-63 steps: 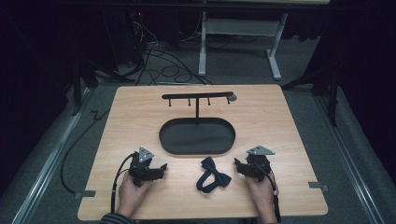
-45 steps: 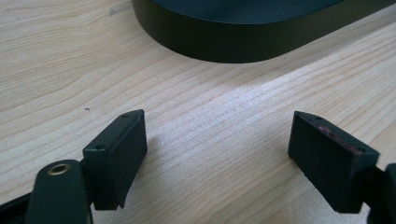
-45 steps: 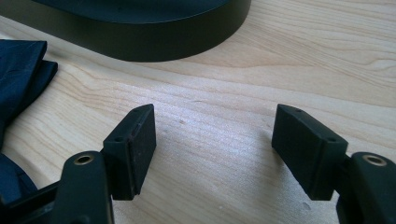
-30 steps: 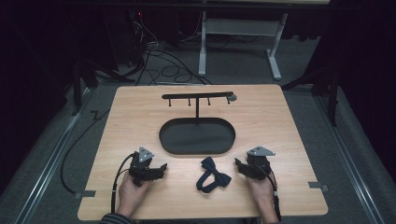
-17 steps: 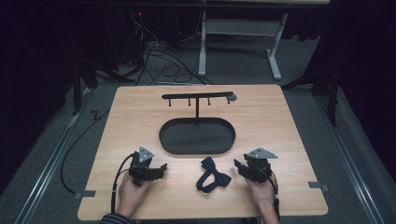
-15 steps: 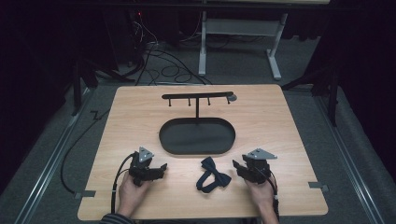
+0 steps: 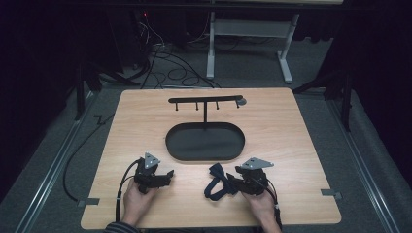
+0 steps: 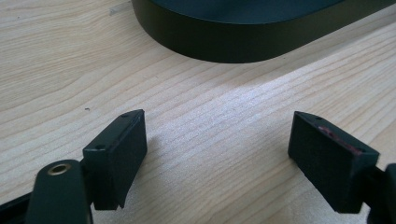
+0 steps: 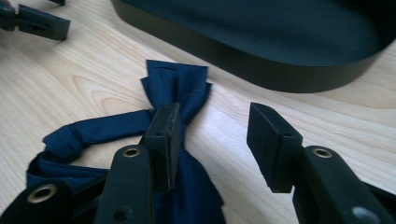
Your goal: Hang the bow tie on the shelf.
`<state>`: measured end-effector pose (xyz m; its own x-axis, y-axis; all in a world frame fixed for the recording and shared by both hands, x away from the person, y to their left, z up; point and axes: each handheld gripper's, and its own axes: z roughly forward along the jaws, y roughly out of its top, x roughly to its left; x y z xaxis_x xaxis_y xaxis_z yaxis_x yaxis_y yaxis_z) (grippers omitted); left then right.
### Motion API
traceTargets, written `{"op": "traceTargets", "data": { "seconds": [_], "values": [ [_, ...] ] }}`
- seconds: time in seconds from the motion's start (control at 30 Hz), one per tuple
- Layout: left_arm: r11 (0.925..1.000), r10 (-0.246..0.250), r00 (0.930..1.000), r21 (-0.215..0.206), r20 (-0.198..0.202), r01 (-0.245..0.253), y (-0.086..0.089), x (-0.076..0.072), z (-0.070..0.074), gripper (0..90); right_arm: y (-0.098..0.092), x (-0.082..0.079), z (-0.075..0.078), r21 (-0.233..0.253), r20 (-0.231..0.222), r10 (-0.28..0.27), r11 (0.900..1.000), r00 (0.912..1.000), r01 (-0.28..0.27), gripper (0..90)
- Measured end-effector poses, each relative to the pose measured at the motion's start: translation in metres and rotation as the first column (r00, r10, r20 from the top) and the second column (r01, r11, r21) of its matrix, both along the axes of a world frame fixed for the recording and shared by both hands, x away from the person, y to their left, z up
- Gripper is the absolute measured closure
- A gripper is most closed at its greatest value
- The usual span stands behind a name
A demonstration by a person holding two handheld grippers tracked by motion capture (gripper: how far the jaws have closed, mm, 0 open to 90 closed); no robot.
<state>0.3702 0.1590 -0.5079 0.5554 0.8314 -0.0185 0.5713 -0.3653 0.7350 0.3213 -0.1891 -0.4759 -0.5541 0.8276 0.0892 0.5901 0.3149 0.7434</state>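
Note:
A dark blue bow tie (image 7: 215,182) lies on the wooden table (image 7: 291,145) near the front edge, just in front of the black oval tray (image 7: 205,141). In the right gripper view the bow tie (image 9: 177,93) lies partly under the left jaw, with its band looping off to the left. My right gripper (image 7: 232,184) is open right beside the tie, and the gap between its jaws (image 9: 212,140) holds only bare wood. My left gripper (image 7: 167,175) rests open on the table at front left, with nothing between its jaws (image 8: 217,154).
A black T-shaped stand (image 7: 206,101) with several small pegs rises from the back of the tray. The tray's rim (image 8: 243,46) lies just beyond the left gripper. Cables and table legs lie on the grey floor behind the table.
The right gripper has slid a little to the left, up against the bow tie. The left gripper has stayed still.

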Motion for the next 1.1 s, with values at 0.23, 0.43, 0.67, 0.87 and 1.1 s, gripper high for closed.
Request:
{"op": "traceTargets", "data": {
  "seconds": [0.23,0.43,0.67,0.87,1.1],
  "values": [
    [1.0,0.0,1.0,0.0,0.0,0.0,0.0,0.0,0.0,20.0,0.012,0.002,-0.006,-0.012,-0.028,0.04,0.999,0.9988,-0.04,59.0],
    [1.0,0.0,1.0,0.0,0.0,0.0,0.0,0.0,0.0,20.0,0.017,0.005,-0.011,-0.03,-0.047,0.055,0.998,0.9974,-0.057,64.3],
    [1.0,0.0,1.0,0.0,0.0,0.0,0.0,0.0,0.0,20.0,0.02,0.007,-0.017,-0.044,-0.085,0.079,0.996,0.9932,-0.083,74.5],
    [1.0,0.0,1.0,0.0,0.0,0.0,0.0,0.0,0.0,20.0,0.02,0.006,-0.016,-0.043,-0.086,0.085,0.995,0.9927,-0.089,77.0],
    [1.0,0.0,1.0,0.0,0.0,0.0,0.0,0.0,0.0,20.0,0.014,0.004,-0.003,-0.025,-0.044,0.079,0.996,0.9959,-0.08,77.2]
  ]
}}
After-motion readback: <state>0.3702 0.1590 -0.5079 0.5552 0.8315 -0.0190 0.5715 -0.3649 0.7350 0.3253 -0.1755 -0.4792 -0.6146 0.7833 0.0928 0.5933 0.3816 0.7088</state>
